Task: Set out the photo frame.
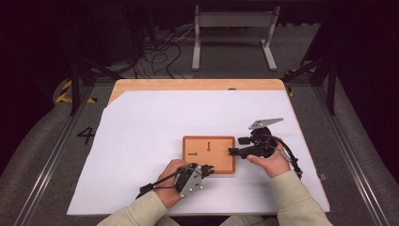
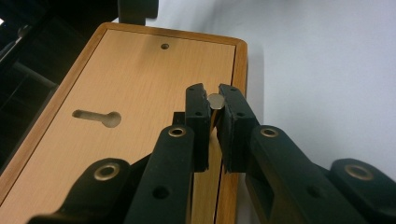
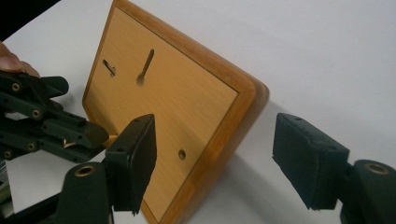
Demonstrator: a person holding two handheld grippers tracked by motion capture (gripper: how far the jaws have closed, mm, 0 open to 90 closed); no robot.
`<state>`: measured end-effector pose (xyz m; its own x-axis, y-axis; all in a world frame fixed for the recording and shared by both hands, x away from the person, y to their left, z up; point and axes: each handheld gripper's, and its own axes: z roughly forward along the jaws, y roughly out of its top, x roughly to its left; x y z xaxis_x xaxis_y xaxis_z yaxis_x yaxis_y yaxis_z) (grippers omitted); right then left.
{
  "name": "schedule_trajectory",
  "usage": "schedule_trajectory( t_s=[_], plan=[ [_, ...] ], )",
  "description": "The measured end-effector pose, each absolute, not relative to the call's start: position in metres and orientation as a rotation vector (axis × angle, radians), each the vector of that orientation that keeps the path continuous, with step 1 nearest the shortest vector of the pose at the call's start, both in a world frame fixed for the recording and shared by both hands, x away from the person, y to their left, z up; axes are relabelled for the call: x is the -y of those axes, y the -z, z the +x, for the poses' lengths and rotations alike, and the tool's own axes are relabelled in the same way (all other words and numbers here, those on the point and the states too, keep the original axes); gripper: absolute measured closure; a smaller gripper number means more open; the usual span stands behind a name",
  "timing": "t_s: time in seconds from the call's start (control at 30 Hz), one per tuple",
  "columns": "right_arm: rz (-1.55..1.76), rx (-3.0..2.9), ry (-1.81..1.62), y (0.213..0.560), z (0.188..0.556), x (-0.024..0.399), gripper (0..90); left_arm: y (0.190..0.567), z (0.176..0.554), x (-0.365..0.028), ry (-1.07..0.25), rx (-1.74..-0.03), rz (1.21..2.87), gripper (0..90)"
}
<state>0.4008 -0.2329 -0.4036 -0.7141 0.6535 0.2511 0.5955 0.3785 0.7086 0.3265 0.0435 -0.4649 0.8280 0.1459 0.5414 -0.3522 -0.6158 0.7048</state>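
Left tongs [image 1: 208,169]: clenched on a small metal pin [image 2: 215,101] at the near right edge of the board [image 1: 208,154]; the pin's round end shows between the pads in the left gripper view.
Right tongs [image 1: 234,146]: released, jaws wide on either side of the board's right edge, pads off the wood in the right gripper view.
Board place: flat on the white sheet [image 1: 141,141], centre of the table, a little to the near side, between the two hands.
Board make: wooden panel with a darker rounded frame, two keyhole slots [image 1: 208,146] and a small round hole [image 3: 181,153] in its face.
Handling, judged: stiff and light to middling; smooth varnish may slip under hard pads; not fragile, though the face could mark.
Hold, judged: across the frame at an edge, where the rim gives the pads two flat sides; the right edge suits the right tongs.
Pin, judged: small, hard and slick, likely to twist or pop out if the squeeze eases.
Surface: smooth white sheet over a wooden top [image 1: 197,84]; the board may slide when pushed from the side.
Room: dark, with cables [image 1: 160,52] and a grey stand [image 1: 234,33] on the floor at the far side.
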Motion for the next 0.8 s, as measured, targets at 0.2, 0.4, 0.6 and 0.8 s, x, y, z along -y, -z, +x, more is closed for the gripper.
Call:
schedule_trajectory(
  t_s=[0.2,0.4,0.6,0.8],
  plan=[
    [1.189,-2.623,-1.256,0.417,0.419,0.215,29.9,0.465,0.326,-0.044,-0.708,0.147,2.124,83.2],
    [1.196,-2.664,-1.236,0.423,0.424,0.205,28.3,0.465,0.327,-0.044,-0.702,0.139,2.119,83.2],
    [1.189,-2.667,-1.255,0.42,0.423,0.208,33.0,0.463,0.329,-0.046,-0.611,0.087,2.125,79.9],
    [1.128,-2.661,-1.269,0.417,0.418,0.21,35.9,0.455,0.332,-0.066,-0.413,-0.025,2.136,60.0]
  ],
)
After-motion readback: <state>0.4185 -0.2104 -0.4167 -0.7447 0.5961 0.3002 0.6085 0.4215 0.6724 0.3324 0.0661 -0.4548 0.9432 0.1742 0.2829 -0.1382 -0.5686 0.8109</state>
